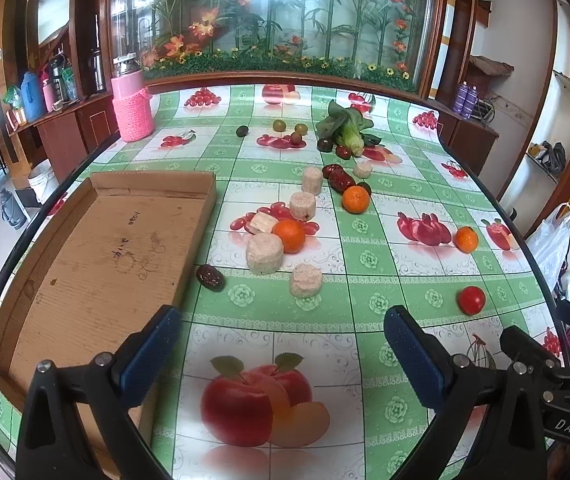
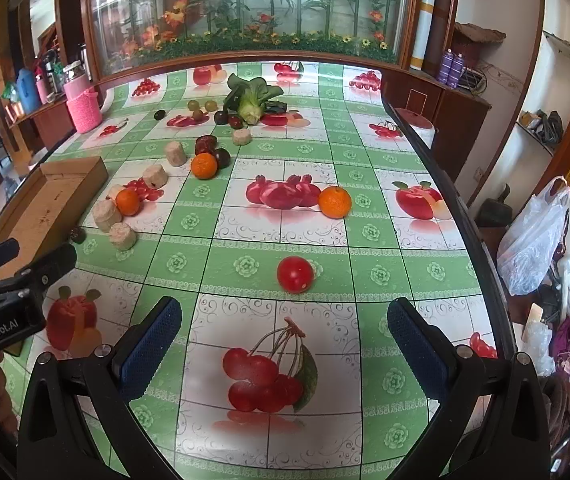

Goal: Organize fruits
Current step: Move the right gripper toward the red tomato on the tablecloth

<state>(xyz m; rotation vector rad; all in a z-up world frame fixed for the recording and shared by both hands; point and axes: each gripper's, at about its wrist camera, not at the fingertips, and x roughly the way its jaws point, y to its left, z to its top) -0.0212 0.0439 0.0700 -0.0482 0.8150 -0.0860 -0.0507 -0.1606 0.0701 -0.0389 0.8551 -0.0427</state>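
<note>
A shallow cardboard tray [image 1: 97,264] lies at the table's left with nothing in it. Loose fruit is scattered beyond it: three oranges [image 1: 289,235] [image 1: 356,199] [image 1: 466,239], a red tomato [image 1: 471,300], dark red dates [image 1: 210,277] [image 1: 339,178] and small green and dark plums [image 1: 279,125]. My left gripper [image 1: 283,330] is open above the near table, empty. My right gripper [image 2: 285,320] is open too, with the tomato [image 2: 295,274] just ahead of its fingertips and an orange [image 2: 334,201] farther on.
Several pale round cakes [image 1: 264,253] lie among the fruit. A leafy green vegetable [image 1: 345,128] sits at the back, and a pink knitted jar [image 1: 132,110] at the back left. The table edge runs along the right, with a plastic bag [image 2: 533,240] beyond it.
</note>
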